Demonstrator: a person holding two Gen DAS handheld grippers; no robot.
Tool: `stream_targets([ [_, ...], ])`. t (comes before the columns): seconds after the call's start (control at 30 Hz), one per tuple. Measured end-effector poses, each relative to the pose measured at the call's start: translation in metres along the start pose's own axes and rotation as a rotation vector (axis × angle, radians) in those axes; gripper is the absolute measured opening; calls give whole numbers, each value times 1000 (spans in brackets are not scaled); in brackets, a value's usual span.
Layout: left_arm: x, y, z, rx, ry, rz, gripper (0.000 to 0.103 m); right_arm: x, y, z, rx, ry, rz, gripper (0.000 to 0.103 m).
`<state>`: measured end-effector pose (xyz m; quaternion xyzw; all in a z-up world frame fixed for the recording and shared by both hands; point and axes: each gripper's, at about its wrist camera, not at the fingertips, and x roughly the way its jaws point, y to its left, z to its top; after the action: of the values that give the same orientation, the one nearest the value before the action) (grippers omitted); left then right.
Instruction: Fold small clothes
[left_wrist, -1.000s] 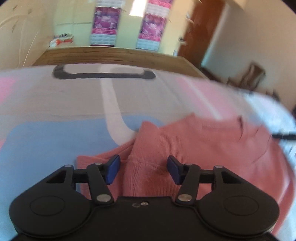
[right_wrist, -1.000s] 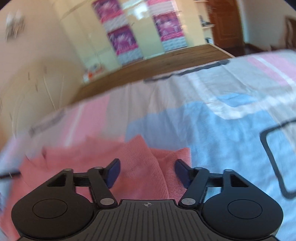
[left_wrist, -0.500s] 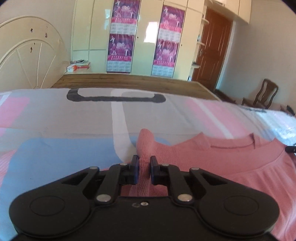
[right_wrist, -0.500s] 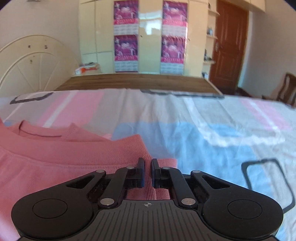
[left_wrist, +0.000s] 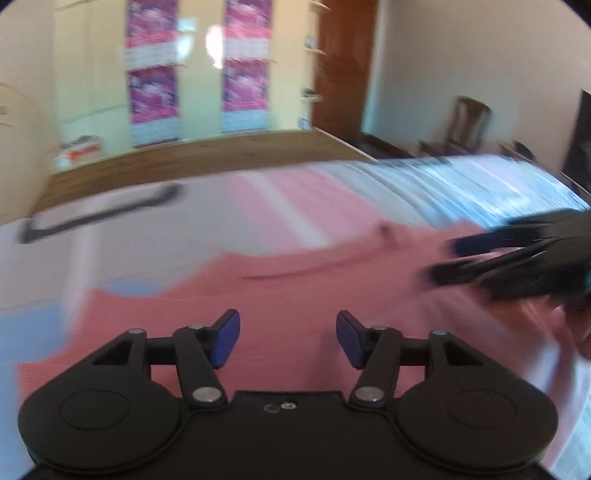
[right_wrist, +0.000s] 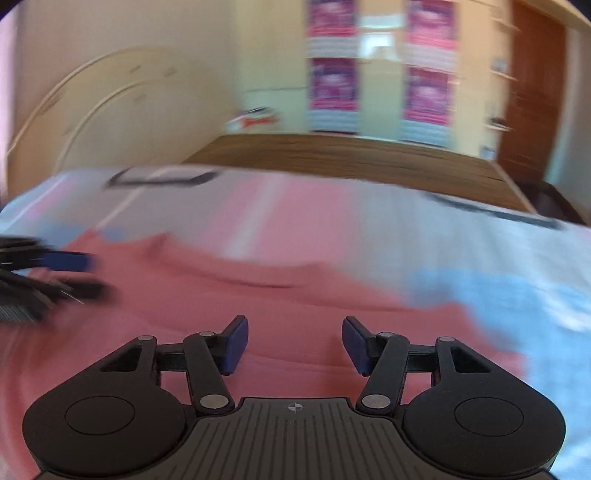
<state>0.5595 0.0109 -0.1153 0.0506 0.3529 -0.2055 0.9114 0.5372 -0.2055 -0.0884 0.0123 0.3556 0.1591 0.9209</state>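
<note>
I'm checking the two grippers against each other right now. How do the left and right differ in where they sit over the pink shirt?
The left gripper is over the shirt's left part, blue sheet showing beyond its left finger; the right gripper is over the right part, blue sheet beyond its right finger. The left gripper's base plate is smooth; the right's is ribbed. Both are open with blue pads, holding nothing, above the pink shirt.

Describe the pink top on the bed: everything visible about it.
The pink top is a salmon-pink knit garment, lying spread and mostly flat on the patterned bedsheet. Its neckline seam faces away from the cameras; motion blur hides finer detail. Both the left hand-held gripper and the right hand-held gripper are over it, open, gripping nothing; contact with the fabric cannot be judged.
</note>
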Motion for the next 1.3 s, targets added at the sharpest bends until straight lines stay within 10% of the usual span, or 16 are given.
stream_targets([
  [0.2, 6, 18, -15, -29, 15, 27, 67, 21, 7, -5, -49, 36, 52, 55],
  [0.33, -8, 78, -27, -97, 10, 146, 72, 7, -72, -13, 94, 44, -245, 55],
  [0.47, -13, 93, -30, -92, 4, 159, 72, -4, -115, -20, 187, 46, -269, 54],
  [0.73, -27, 0, -24, -19, -16, 21, 70, -29, -20, -29, 49, -37, -74, 54],
  [1.3, -35, -49, -52, 25, 34, 106, 74, -42, 52, -65, -40, 21, -50, 54],
])
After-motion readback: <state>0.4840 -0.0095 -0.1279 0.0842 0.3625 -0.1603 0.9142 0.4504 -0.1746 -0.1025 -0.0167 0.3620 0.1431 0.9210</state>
